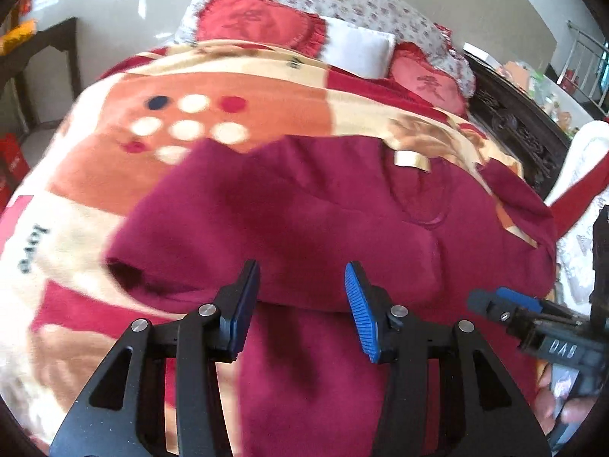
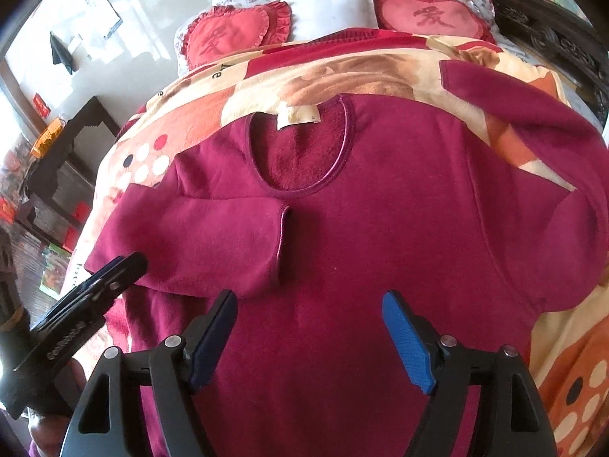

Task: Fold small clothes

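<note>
Garment: I see a maroon fleece top [image 2: 380, 228] lying flat on the bed, neck opening away from me, with a cream label [image 2: 298, 117] at the back of the collar.
Left sleeve: it is folded across the chest, its cuff [image 2: 283, 243] lying just below the neckline.
Right sleeve: it is stretched out to the side over the blanket [image 2: 380, 72], its cuff near the far edge.
Bed cover: a fleece blanket in cream, orange and red with dots lies under the top; 2 red heart cushions [image 2: 228, 34] and a white pillow [image 2: 331, 7] sit beyond it.
Left tool [image 1: 302, 278]: my left tool hovers over the folded sleeve with its jaws partly apart; nothing lies between the blue pads, and I see no pad pressing the cloth.
Right tool [image 2: 310, 301]: my right tool stands wide apart above the lower chest of the top, gripping nothing.
Spacing: in the right wrist view, the left tool shows at the left edge beside the folded sleeve's shoulder fold.
</note>
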